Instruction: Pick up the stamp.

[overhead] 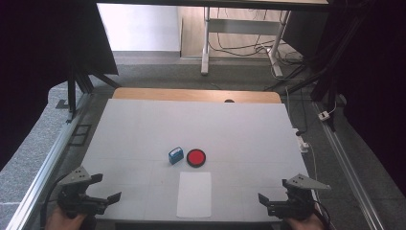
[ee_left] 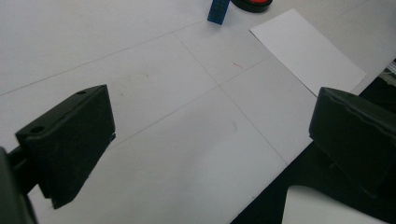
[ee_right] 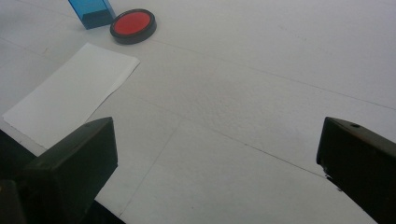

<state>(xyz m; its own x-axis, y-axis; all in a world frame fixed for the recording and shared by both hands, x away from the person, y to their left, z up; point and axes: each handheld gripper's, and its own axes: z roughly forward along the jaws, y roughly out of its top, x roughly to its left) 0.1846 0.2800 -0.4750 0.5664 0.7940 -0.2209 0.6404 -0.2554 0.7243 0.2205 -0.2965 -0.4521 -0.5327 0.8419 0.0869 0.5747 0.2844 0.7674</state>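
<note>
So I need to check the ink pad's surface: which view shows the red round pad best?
The right gripper view: the red pad lies whole and large. The high view shows it small; the left gripper view crops it at the edge.

We get an evenly lit, bright table (overhead: 143, 129); the frame's left and right edges go black, and everything's a bit soft.

No writing, number or sign can be read anywhere. The blue block (overhead: 175, 155) at the middle of the surface (overhead: 143, 129) has a pale patch on top, too small and blurred to make out. The red pad (overhead: 196, 157) at its 3 o'clock and the paper sheet (overhead: 194, 194) carry no visible marks.
</note>
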